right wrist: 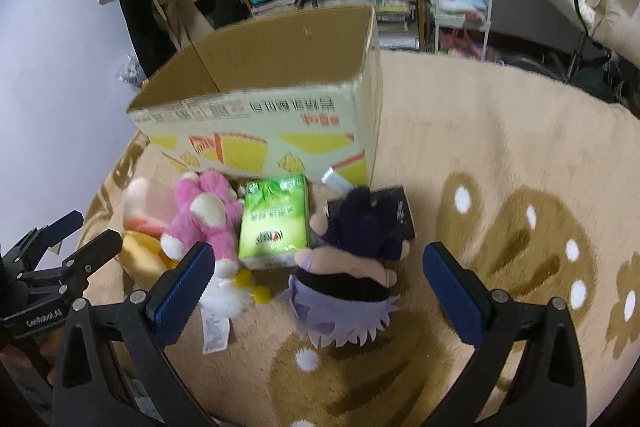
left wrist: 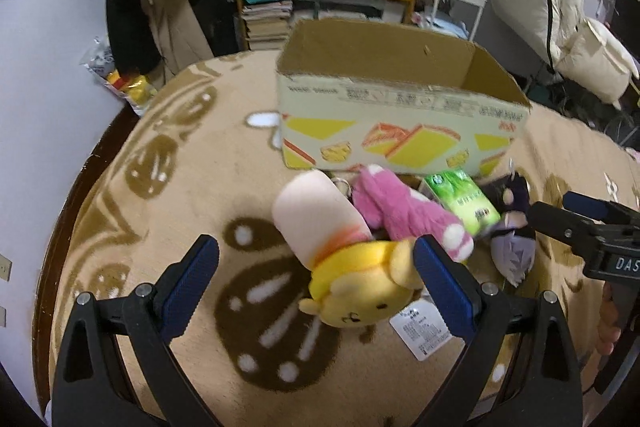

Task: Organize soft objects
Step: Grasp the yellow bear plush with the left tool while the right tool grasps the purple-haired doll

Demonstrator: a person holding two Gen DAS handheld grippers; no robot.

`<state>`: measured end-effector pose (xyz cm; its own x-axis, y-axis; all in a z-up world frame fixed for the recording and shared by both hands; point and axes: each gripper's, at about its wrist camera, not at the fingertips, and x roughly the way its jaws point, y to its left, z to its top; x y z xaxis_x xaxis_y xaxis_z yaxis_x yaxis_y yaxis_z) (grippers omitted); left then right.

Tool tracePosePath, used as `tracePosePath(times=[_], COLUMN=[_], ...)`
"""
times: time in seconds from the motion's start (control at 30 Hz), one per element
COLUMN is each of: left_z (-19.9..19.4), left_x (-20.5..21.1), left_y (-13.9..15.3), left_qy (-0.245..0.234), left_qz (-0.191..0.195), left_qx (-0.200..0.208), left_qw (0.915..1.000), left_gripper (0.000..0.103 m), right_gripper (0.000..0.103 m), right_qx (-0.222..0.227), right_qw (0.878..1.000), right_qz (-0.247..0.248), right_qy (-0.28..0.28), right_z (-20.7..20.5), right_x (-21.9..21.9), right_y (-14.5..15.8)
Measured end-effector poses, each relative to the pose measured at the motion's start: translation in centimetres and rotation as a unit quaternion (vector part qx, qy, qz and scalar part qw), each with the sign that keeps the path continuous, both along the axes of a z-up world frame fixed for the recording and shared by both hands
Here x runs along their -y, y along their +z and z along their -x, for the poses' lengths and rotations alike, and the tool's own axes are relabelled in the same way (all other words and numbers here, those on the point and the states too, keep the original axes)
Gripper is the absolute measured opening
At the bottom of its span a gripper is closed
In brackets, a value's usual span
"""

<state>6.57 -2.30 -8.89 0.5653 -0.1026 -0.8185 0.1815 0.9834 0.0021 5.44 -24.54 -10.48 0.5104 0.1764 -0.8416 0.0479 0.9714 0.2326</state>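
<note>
Left wrist view: your left tongs [left wrist: 316, 283] gape wide w/ the yellow bear [left wrist: 360, 291] between them, not gripped. Right tongs [right wrist: 318, 285] also wide open, empty, over the purple doll [right wrist: 348, 279]; both toys lie in front of the cardboard box [right wrist: 256, 119].

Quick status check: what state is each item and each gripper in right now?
Cardboard box: open-topped, upright.
Yellow plush: lying on blanket.
Pink plush: lying in pile.
Green pack: lying flat.
Purple doll: lying face down.
Left gripper: open.
Right gripper: open.
</note>
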Motion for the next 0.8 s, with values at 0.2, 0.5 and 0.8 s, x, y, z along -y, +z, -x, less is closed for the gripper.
tracePosePath(times=[0.2, 0.5, 0.8], left_z=[-0.5, -1.1, -1.4], left_x=[0.8, 0.5, 0.3], left_y=[-1.6, -2.9, -3.9], left_qy=[-0.017, -0.02, -0.02], left_qz=[0.007, 0.035, 0.047], left_qx=[-0.047, -0.085, -0.108], left_qw=[0.9987, 0.9956, 0.9929], left_gripper=[0.097, 0.097, 0.098], right_gripper=[0.099, 0.092, 0.092], right_qx=[-0.055, -0.113, -0.125], right_qw=[0.998, 0.993, 0.992], right_qz=[-0.002, -0.038, -0.025], right_qy=[-0.006, 0.002, 0.001], right_z=[-0.7, -1.3, -1.7], right_x=[0.5, 0.5, -0.2], right_y=[-2.4, -4.7, -5.8])
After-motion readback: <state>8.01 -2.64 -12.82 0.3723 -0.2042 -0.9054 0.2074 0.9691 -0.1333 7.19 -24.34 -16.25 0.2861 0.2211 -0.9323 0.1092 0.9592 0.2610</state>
